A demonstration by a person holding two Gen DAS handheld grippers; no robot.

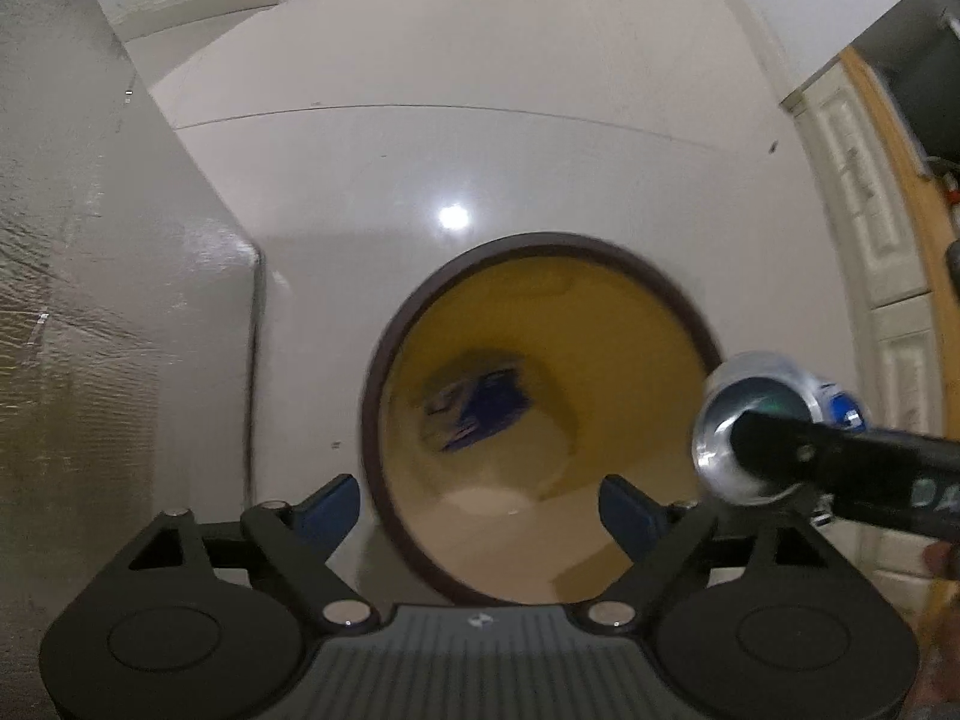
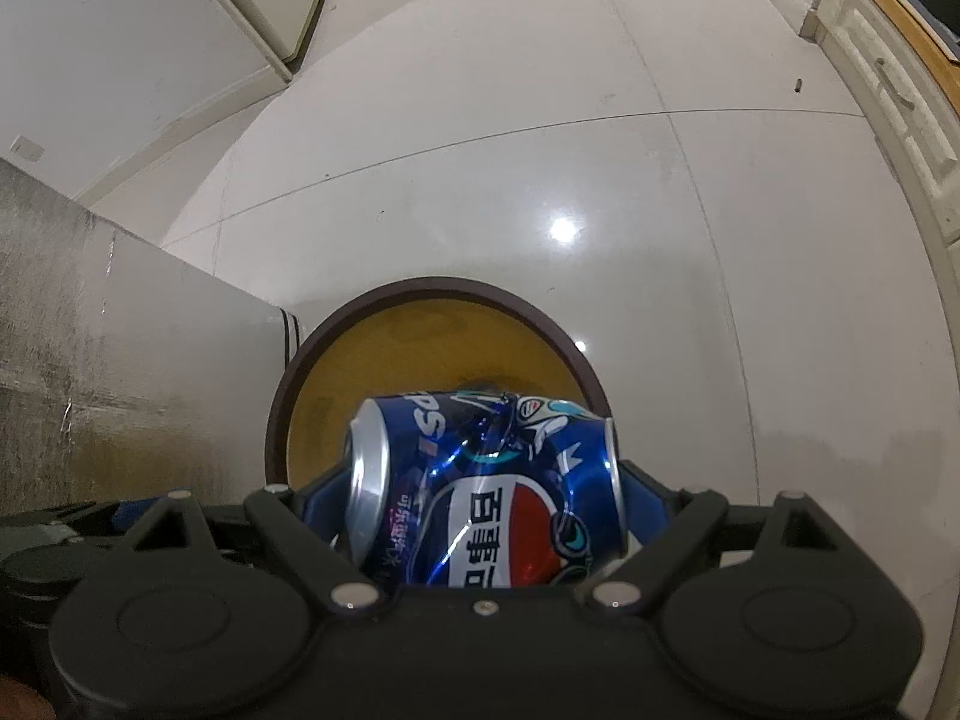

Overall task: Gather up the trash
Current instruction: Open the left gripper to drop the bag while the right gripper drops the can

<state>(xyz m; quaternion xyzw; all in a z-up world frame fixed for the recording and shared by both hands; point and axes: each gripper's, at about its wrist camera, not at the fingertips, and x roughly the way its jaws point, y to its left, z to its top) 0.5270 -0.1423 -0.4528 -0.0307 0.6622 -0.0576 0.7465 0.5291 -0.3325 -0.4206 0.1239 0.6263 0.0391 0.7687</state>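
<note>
A round trash bin [image 1: 543, 252] with a dark brown rim and yellow inside stands on the white floor; it also shows in the right wrist view [image 2: 432, 288]. Blue trash [image 1: 480, 402] lies at its bottom. My right gripper [image 2: 480, 504] is shut on a dented blue Pepsi can [image 2: 486, 492], held on its side above the bin's opening. In the left wrist view the can [image 1: 756, 420] shows at the bin's right rim with my right gripper's black finger across it. My left gripper [image 1: 480, 510] is open and empty above the bin's near edge.
A grey box-like surface [image 1: 90, 300] stands close to the bin's left; it shows in the right wrist view [image 2: 120, 348] too. White cabinet fronts [image 1: 870, 228] and a wooden edge run along the right. White tiled floor [image 2: 480, 150] lies beyond the bin.
</note>
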